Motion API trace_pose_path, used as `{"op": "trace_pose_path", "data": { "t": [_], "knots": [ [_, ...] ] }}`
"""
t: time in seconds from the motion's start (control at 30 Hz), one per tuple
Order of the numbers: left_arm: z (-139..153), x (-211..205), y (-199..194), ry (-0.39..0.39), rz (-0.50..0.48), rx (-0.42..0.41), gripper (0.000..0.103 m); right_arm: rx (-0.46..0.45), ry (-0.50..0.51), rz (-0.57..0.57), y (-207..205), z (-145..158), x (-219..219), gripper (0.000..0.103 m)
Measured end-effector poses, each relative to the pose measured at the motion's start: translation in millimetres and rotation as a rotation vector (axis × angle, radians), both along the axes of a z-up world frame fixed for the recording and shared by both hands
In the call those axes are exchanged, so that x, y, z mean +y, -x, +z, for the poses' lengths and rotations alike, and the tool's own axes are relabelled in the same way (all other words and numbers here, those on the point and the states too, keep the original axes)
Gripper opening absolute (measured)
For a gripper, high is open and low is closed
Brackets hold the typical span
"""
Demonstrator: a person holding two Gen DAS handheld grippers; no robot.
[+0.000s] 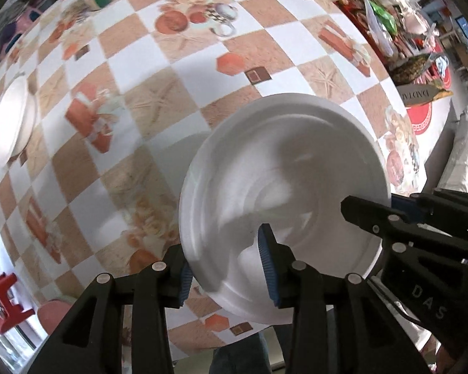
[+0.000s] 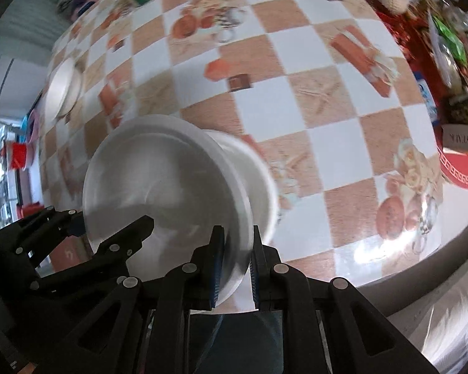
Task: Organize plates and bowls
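Above the checkered counter (image 2: 296, 109), the right gripper (image 2: 235, 268) pinches the white foam plate's (image 2: 159, 180) rim, the left gripper (image 1: 224, 265) loosely straddling it; next, carry it to the far white bowl (image 2: 62, 87).

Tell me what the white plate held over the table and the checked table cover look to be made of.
White plate: probably foam or light plastic; matte, moulded rings, thick soft rim.
Table cover: likely vinyl or oilcloth; printed squares and a glossy glare patch in the right wrist view.
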State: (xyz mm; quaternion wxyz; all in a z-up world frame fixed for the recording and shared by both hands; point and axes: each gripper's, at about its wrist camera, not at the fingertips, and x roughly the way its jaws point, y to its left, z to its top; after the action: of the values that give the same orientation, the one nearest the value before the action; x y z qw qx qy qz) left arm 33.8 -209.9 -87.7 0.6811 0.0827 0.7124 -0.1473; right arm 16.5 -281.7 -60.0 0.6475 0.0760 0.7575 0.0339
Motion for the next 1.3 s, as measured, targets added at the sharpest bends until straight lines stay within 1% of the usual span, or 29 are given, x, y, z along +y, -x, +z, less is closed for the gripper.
{"op": "trace_pose_path", "data": {
  "t": [0.1,0.17,0.23,0.27,0.33,0.4,0.57,0.6,0.63,0.67,0.7,0.73,0.93,0.97,1.0,1.03,1.1,1.3],
  "knots": [
    [-7.3,-0.9,-3.4,-0.004,0.006,0.01,0.045,0.013,0.007,-0.013,-0.6,-7.0,-11.3,0.016],
    [-9.2,1.0,-5.0,-0.004,0.01,0.015,0.05,0.021,0.007,-0.018,-1.0,-13.0,-11.9,0.016],
    [-10.6,4.3,-6.6,-0.01,0.021,0.013,0.066,0.028,0.003,-0.024,-2.0,-17.2,-12.0,0.016],
    [-14.3,3.5,-9.6,-0.01,0.028,0.009,0.069,0.028,0.007,-0.026,-2.2,-18.6,-12.0,0.016],
    [-12.9,10.0,-11.2,-0.003,0.047,0.007,0.076,0.032,0.009,-0.026,-2.1,-20.1,-13.2,0.016],
    [-9.0,21.2,-11.9,0.025,0.079,0.012,0.079,0.037,0.014,-0.03,-1.6,-21.1,-16.2,0.017],
    [-3.4,43.2,-11.9,0.057,0.144,0.01,0.08,0.044,0.026,-0.047,-3.8,-23.2,-24.0,0.017],
    [-1.4,48.0,-11.1,0.058,0.154,0.006,0.08,0.042,0.029,-0.05,-3.8,-21.6,-27.5,0.019],
    [0.3,53.4,-10.4,0.059,0.166,0.001,0.08,0.041,0.031,-0.055,-4.9,-21.2,-28.3,0.037],
    [1.9,57.2,-9.5,0.06,0.172,-0.002,0.08,0.036,0.037,-0.06,-6.0,-19.8,-29.0,0.065],
    [3.6,62.6,-8.8,0.06,0.184,-0.007,0.08,0.028,0.042,-0.062,-6.7,-17.3,-29.8,0.074],
    [5.1,67.0,-8.1,0.058,0.193,-0.01,0.08,0.014,0.045,-0.063,-7.6,-14.0,-30.3,0.076],
    [14.5,87.8,-7.2,0.064,0.249,-0.028,0.08,0.013,0.038,-0.051,-15.4,-7.5,-20.7,0.076],
    [19.6,94.5,-6.8,0.068,0.257,-0.035,0.08,0.013,0.033,-0.045,-16.9,-7.1,-16.7,0.08],
    [23.8,99.4,-7.4,0.07,0.265,-0.043,0.08,0.013,0.029,-0.039,-19.1,-7.7,-12.8,0.087],
    [28.5,104.4,-8.6,0.07,0.278,-0.054,0.08,0.012,0.021,-0.029,-21.2,-7.6,-6.7,0.101],
    [34.6,110.7,-12.8,0.075,0.3,-0.072,0.08,0.001,0.002,-0.009,-25.0,-4.5,5.3,0.102],
    [58.9,148.1,-33.5,0.085,0.386,-0.13,0.08,-0.018,-0.032,0.094,-45.9,5.2,50.7,0.102]
  ]
}}
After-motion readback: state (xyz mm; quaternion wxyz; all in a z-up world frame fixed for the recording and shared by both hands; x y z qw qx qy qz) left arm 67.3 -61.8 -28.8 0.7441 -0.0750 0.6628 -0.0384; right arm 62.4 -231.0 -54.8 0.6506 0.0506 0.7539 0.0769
